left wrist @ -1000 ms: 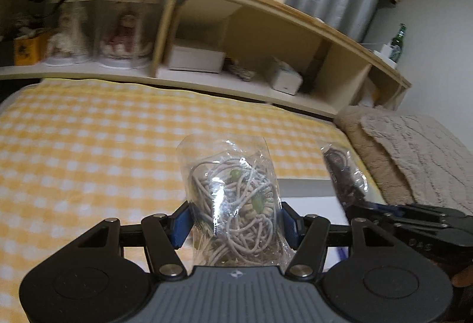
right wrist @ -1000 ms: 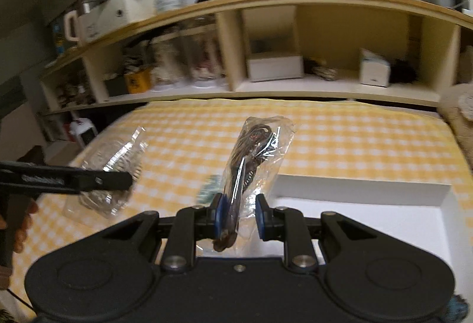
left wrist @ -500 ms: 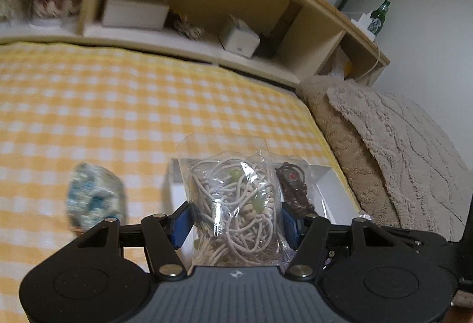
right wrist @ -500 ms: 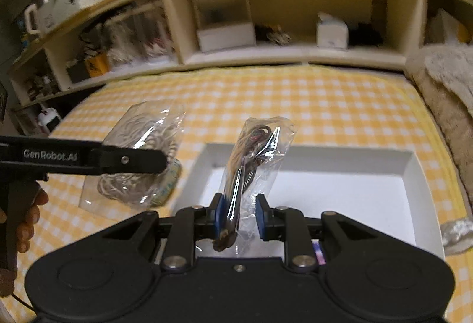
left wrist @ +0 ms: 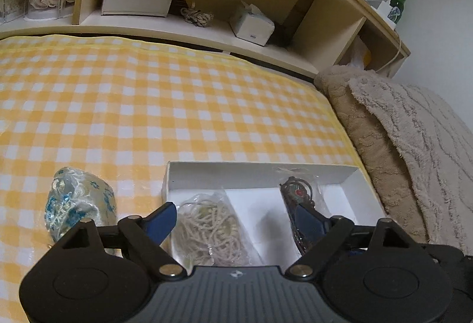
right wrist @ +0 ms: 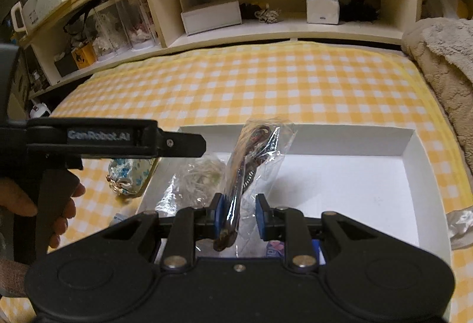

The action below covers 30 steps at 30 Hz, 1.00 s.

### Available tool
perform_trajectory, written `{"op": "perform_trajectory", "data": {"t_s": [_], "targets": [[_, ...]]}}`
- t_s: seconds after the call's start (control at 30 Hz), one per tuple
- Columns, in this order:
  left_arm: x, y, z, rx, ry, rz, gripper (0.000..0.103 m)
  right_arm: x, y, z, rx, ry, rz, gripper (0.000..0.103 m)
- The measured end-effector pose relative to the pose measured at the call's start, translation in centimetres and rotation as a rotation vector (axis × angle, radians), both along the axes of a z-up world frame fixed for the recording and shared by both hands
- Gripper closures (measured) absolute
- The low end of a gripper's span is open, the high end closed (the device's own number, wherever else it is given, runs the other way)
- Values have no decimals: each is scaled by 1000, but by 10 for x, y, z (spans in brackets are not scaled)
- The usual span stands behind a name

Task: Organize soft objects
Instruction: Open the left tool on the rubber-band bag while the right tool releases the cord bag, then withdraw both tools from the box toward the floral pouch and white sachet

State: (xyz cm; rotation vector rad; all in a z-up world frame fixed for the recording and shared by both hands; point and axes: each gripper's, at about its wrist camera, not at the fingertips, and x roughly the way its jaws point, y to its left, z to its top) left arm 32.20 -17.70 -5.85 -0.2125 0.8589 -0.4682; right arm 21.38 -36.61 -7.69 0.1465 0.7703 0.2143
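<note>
A shallow white box lies on the yellow checked bedcover. My left gripper hovers over the box's left end with its jaws opening. The clear bag of cream cord lies loose in the box below them, and neither pad touches it. My right gripper is shut on a clear bag of dark beads, held upright over the box's middle. A blue floral pouch rests on the cover just left of the box.
A wooden headboard shelf runs along the back with a tissue box and a white bin. A beige blanket is piled on the right. A hand holds the left gripper's handle. Crumpled plastic lies by the box's right edge.
The left gripper moved down over the box, opened and let go of the cord bag, which now lies in the box. The right gripper came lower over the box, still holding its bag.
</note>
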Motion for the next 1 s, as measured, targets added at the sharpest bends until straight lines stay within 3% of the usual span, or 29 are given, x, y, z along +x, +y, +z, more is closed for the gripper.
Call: {"op": "perform_trajectory", "data": {"t_s": [0.07,0.2,0.33,0.63,1.0], "targets": [[-1,3,-3,15,12,2,15,5,1,-5,-7,15,7,79],[-6,12,-9,46,31,13,15,10,5,-12,-60,42,-5,51],[-10,19,-11,68,57,21,15,7,3,-7,-67,29,-21,38],[-27,33,1,84,60,28,10,-7,-1,2,-83,31,-78,29],[-59,46,33,107,-9,25,4,-29,4,32,-84,-31,-131,27]]}}
